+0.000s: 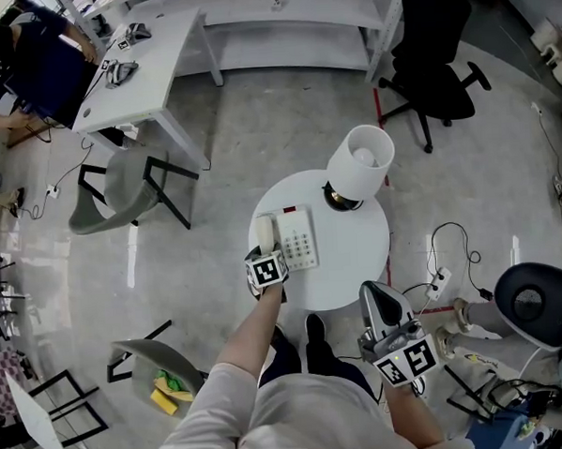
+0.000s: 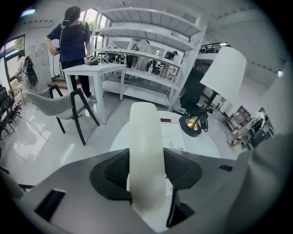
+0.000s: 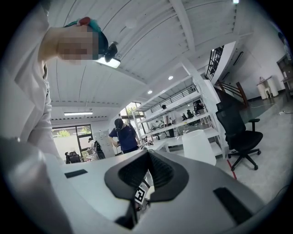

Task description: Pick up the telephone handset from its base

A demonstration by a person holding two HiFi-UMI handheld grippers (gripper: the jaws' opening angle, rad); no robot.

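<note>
One tool matters for this step: the left tool [image 1: 265,257], which has its jaws set wide and closed on the near end of the white handset [image 1: 265,233], one pad against each long side. The handset sits at the left edge of the telephone base [image 1: 298,237], on the round white table [image 1: 358,252], with a white-shaded lamp [image 1: 360,160] at the far side. Its long axis runs straight away from the person, in line with the way the left tool points and parallel to the keypad beside it, so the grip crosses its narrow width rather than its length. The left forearm reaches forward from the body to the table's near edge, and the wrist angles the tool steeply down onto the phone. Whether the handset has cleared its cradle cannot be told from these views. Because the hold is at one end, the far end will probably dip as it rises, so a straight upward pull looks safest. The right tool [image 1: 377,298] is well apart, low beside the table's near right edge, pointing level, with its jaws drawn together on nothing.
</note>
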